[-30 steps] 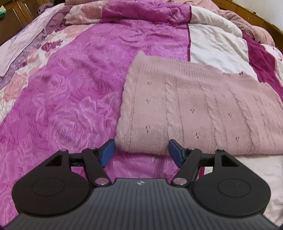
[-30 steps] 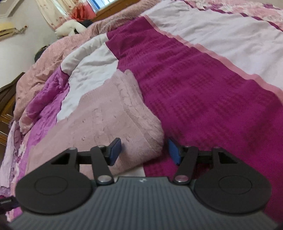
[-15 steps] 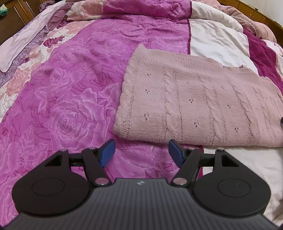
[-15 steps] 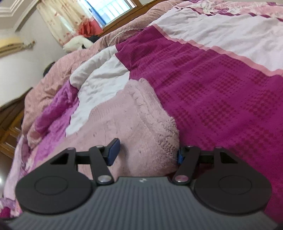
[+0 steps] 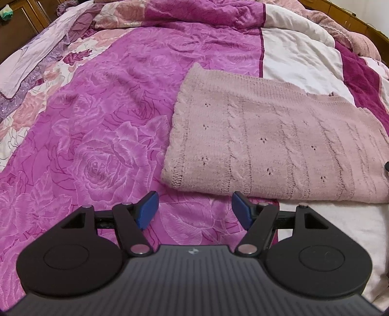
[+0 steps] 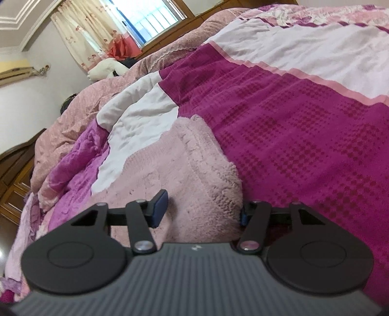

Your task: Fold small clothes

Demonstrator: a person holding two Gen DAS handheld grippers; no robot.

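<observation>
Pink knitted sweater [image 5: 274,148] lies folded on the bedspread [image 5: 102,136]. The right gripper [image 6: 201,214], its jaws just closing, straddles the sweater's corner, seemingly pinching it. The left gripper [image 5: 194,211] hangs wide, empty. Next: fold across.

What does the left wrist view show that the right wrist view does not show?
Only the left wrist view shows the whole top of the folded pink sweater with its cable pattern, the rose-print quilt, and the left gripper open over the quilt, short of the sweater.

Only the right wrist view shows the window, the curtain, and the right gripper, whose jaws have just been closing around the sweater's corner.

Both show the sweater and the magenta and white blanket.
</observation>
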